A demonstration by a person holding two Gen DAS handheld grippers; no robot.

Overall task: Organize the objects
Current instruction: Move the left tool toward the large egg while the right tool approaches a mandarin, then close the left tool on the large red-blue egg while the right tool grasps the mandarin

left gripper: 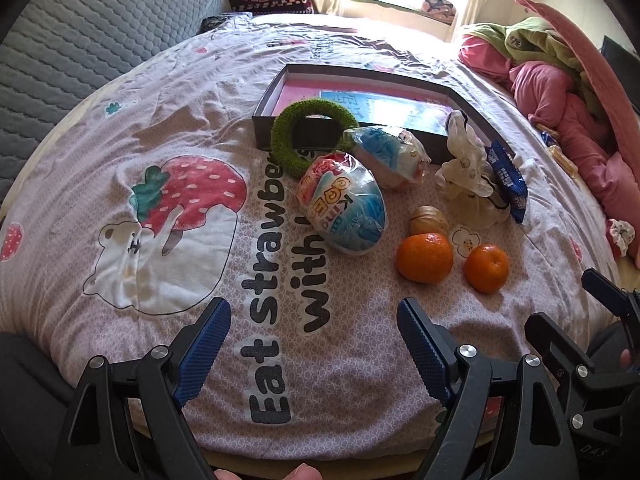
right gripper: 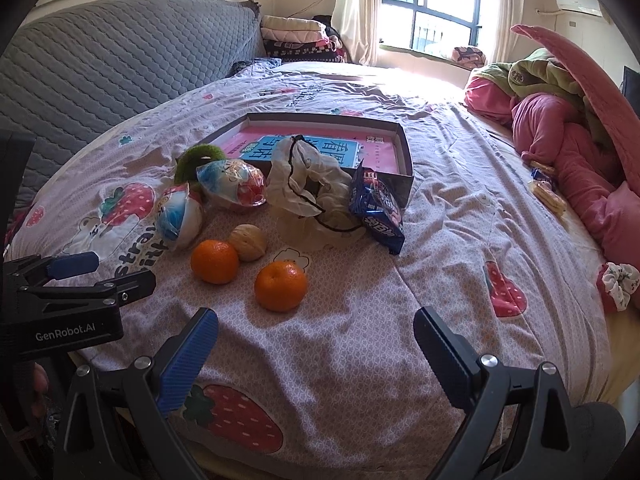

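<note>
1. Right claw (right gripper: 314, 354) spread wide, empty, low over the bed (right gripper: 460, 240).
2. Nearest mandarin (right gripper: 281, 286) sits just ahead, slightly left of its centreline; round, no long axis.
3. Left claw (left gripper: 314, 344) also spread, empty; second mandarin (left gripper: 425, 257) lies ahead-right of it.
4. Box (right gripper: 406, 176) beyond; likely drop spot.

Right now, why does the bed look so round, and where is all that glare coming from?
In both wrist views the fisheye lens bulges the bedspread and darkens the corners. In the right wrist view the window washes out the bed's far edge; in the left wrist view it glares harder, and the oranges cast shadows towards the camera.
</note>
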